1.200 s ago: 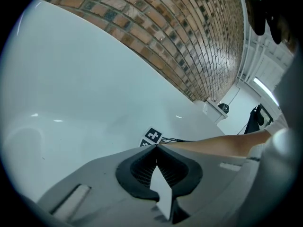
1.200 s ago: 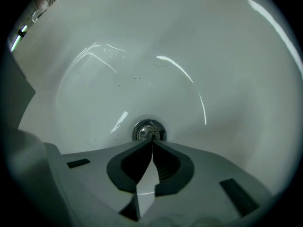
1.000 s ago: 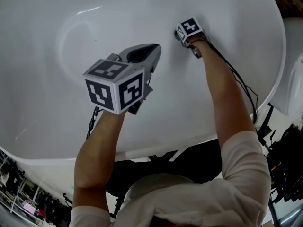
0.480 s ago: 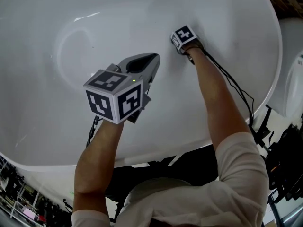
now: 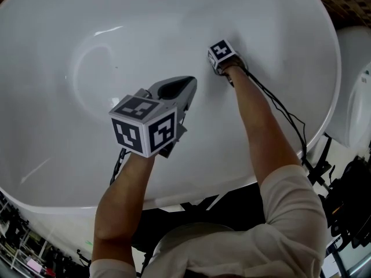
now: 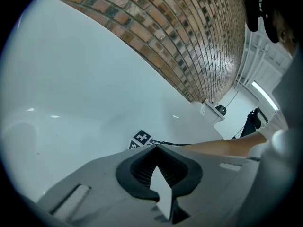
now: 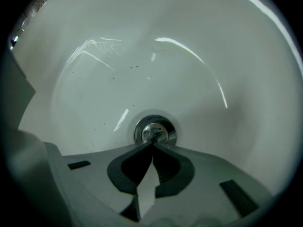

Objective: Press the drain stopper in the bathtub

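Note:
The white bathtub [image 5: 69, 155] fills the head view. At its bottom lies the round chrome drain stopper [image 7: 155, 130], seen only in the right gripper view. My right gripper [image 7: 152, 144] is shut, with its joined tips resting on the stopper's near edge. From above, only its marker cube [image 5: 222, 54] shows deep in the tub, the jaws hidden beneath it. My left gripper [image 5: 193, 81] hangs shut and empty above the tub's middle. The left gripper [image 6: 156, 145] looks across the tub, and the right gripper's cube [image 6: 140, 139] shows just past its tips.
A black cable [image 5: 284, 106] runs from the right gripper along the forearm and over the tub's rim. A white fixture [image 5: 355, 97] stands right of the tub, with dark gear [image 5: 353, 201] on the floor below it. A brick wall [image 6: 189, 41] rises behind the tub.
In the head view the right gripper's cube has drifted slightly left and down over the tub floor. The left gripper has shifted a little lower and stayed shut.

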Demonstrator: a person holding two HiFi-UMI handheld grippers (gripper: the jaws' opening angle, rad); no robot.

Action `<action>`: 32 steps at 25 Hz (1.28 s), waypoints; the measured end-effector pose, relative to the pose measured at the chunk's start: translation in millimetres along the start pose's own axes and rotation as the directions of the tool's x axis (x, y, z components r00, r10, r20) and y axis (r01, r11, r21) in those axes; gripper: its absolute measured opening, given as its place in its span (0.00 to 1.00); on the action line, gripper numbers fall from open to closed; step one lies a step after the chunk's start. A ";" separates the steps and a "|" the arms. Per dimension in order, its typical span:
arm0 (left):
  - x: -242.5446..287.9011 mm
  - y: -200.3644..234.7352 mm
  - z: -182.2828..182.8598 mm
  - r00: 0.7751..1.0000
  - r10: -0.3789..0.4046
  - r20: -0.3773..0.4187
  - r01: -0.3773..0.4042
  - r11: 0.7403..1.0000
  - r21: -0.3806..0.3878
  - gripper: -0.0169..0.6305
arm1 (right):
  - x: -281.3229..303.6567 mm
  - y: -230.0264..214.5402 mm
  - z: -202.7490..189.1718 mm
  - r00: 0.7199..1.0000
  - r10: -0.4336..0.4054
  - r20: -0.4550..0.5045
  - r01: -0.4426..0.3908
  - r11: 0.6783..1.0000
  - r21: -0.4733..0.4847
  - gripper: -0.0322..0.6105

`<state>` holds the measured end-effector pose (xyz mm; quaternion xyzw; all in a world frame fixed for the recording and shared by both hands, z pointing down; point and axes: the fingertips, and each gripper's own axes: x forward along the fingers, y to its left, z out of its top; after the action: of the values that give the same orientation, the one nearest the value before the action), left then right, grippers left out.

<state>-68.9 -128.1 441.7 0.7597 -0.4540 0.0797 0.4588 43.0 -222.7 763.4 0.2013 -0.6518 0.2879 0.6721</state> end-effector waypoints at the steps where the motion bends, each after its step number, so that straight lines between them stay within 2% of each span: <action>1: -0.3 -0.3 0.4 1.000 0.000 0.001 0.000 1.000 -0.002 0.04 | 1.4 -0.3 0.6 1.000 -0.001 -0.012 0.001 1.000 -0.011 0.07; 4: 0.6 -1.8 2.8 1.000 -0.003 0.004 0.003 1.000 0.000 0.04 | 3.9 -10.2 4.8 1.000 0.007 -0.027 -0.007 1.000 -0.026 0.07; 14: 2.5 -3.8 2.1 1.000 -0.007 0.005 0.007 1.000 -0.005 0.04 | 4.8 -10.7 -1.9 0.982 0.189 -0.023 -0.188 0.982 0.026 0.07; 19: 2.0 -4.9 4.1 1.000 -0.009 0.010 0.009 1.000 -0.006 0.04 | 3.4 -10.5 -2.6 0.971 0.241 -0.001 -0.240 0.967 0.091 0.08; 23: 2.5 -5.7 4.0 1.000 -0.016 0.009 0.017 1.000 -0.004 0.04 | -2.4 -11.4 12.3 0.979 0.194 0.062 -0.201 0.972 0.121 0.07; 26: 2.1 -4.8 4.0 1.000 -0.013 0.010 0.013 1.000 -0.007 0.04 | -2.6 -13.7 14.7 0.996 0.080 0.048 -0.084 0.993 0.082 0.08; 29: 2.5 -4.6 3.1 1.000 -0.013 0.010 0.013 1.000 -0.006 0.04 | -2.4 -10.4 17.0 1.000 -0.014 0.022 0.014 1.000 0.018 0.08; 32: 2.9 -4.3 3.4 1.000 -0.011 0.011 0.011 1.000 -0.005 0.04 | -1.2 -4.7 19.1 1.000 -0.016 0.023 0.015 1.000 0.015 0.08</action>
<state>-64.9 -131.8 438.7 0.7614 -0.4523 0.0719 0.4589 31.6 -238.6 764.0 0.2145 -0.6558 0.2852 0.6653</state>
